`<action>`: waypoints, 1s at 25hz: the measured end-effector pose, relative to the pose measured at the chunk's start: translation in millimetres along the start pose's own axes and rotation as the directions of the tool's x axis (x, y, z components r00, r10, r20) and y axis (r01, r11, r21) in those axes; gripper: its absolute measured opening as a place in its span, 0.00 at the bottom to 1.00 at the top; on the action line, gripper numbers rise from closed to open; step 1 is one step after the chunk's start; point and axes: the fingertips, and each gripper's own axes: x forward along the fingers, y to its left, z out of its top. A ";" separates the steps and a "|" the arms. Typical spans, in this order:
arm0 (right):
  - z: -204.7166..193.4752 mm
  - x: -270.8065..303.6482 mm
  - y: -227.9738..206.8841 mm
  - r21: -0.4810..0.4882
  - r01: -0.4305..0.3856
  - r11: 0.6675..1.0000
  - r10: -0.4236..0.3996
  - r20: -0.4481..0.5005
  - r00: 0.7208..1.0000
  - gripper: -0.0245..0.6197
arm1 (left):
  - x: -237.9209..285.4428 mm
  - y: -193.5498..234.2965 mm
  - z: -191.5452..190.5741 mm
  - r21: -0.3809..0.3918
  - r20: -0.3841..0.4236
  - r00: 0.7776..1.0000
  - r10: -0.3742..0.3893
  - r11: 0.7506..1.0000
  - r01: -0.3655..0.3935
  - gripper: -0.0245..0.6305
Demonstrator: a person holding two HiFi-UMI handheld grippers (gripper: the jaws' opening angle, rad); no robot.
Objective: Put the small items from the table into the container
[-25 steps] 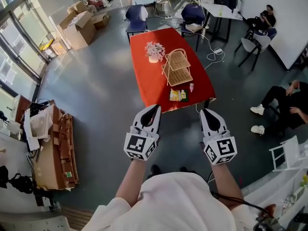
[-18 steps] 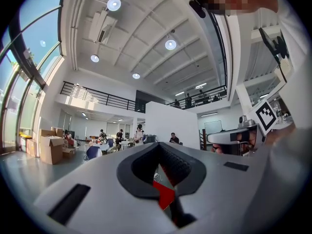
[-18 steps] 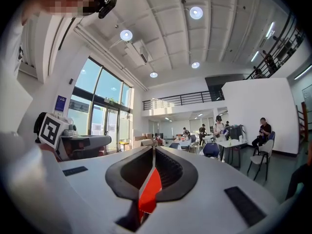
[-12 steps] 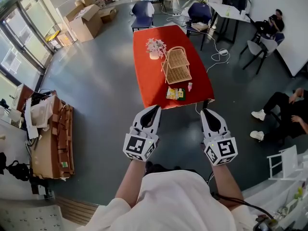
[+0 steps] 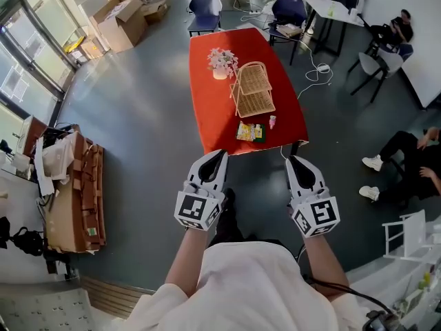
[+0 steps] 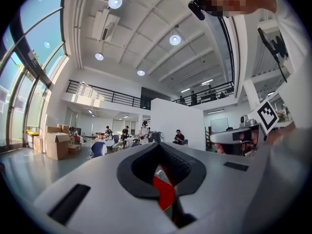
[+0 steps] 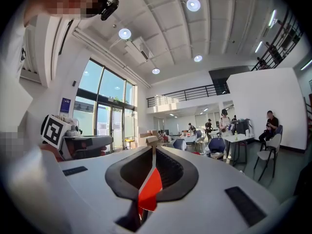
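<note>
Small items [image 5: 251, 133], yellow-green packets [image 5: 245, 130] and a pink bottle [image 5: 273, 122], lie at the red counter's [image 5: 207, 109] near end beside the wicker basket [image 5: 253, 92]. Only the head view shows them, since each gripper view catches just a red sliver past its own pads. Left claw [image 5: 222, 154] and right claw [image 5: 295, 160], both pressed together and empty, hang short of the counter; the packet print is too small to read, and a flower pot [image 5: 221, 62] stands beyond the basket.

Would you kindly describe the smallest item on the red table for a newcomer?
Find the red table on the grey floor. At its near end, before the wicker basket, lies a yellow-green packet. The item is the tiny pale pink thing right of that packet, far smaller.
</note>
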 end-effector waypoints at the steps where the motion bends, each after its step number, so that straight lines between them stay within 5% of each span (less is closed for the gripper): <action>1: -0.3 6.0 -3.3 -0.001 0.003 1.000 -0.003 0.000 1.000 0.06 | 6.4 4.6 -1.8 0.000 0.000 1.000 -0.003 1.000 0.003 0.05; 11: -3.1 107.7 -57.8 0.004 0.051 0.999 -0.051 -0.015 0.999 0.09 | 105.9 75.0 -14.0 0.006 0.015 0.998 -0.056 0.998 0.055 0.05; 25: 3.7 277.0 -110.4 -0.005 0.087 0.996 -0.087 -0.017 0.996 0.13 | 247.9 191.3 -43.6 0.037 -0.021 0.971 -0.240 0.970 0.240 0.05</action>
